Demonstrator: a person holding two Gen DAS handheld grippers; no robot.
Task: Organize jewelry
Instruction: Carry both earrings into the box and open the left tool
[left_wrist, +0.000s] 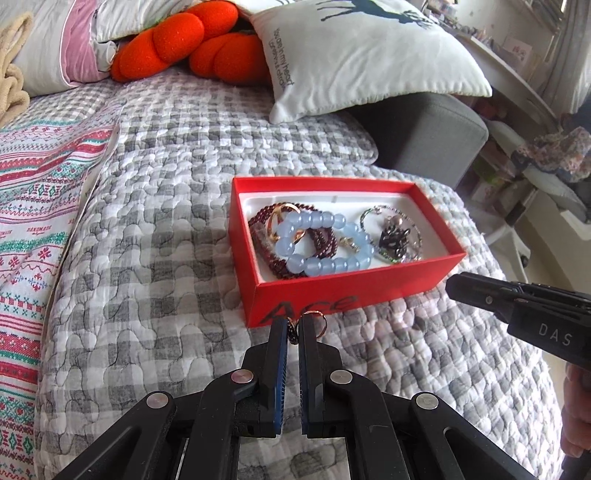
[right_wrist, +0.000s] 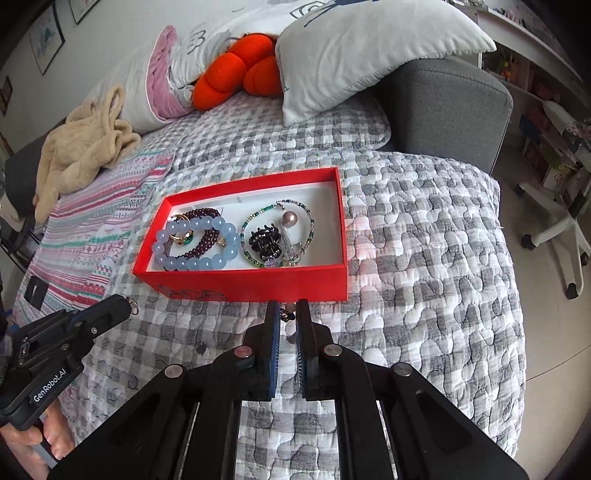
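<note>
A red box (left_wrist: 314, 295) (right_wrist: 258, 284) sits on the quilted bed. It holds a pale blue bead bracelet (left_wrist: 325, 242) (right_wrist: 195, 242), a dark red bead bracelet (left_wrist: 266, 236) (right_wrist: 201, 216), gold rings, a green bead bracelet (right_wrist: 255, 218), a black hair claw (right_wrist: 265, 242) and a pearl pin (right_wrist: 289, 218). My left gripper (left_wrist: 293, 325) is shut on a small gold-ring earring with dark beads (left_wrist: 317, 321), just before the box's front wall. My right gripper (right_wrist: 286, 314) is shut on a small dark beaded piece (right_wrist: 287, 315), also at the box's front wall.
Grey-check quilt (right_wrist: 424, 240) covers the bed. A striped blanket (left_wrist: 33, 206) lies left. White pillows (left_wrist: 354, 48), an orange cushion (left_wrist: 192, 44) and a beige garment (right_wrist: 81, 147) lie at the back. A grey armrest (right_wrist: 454, 107) and chair legs (right_wrist: 554, 229) stand right.
</note>
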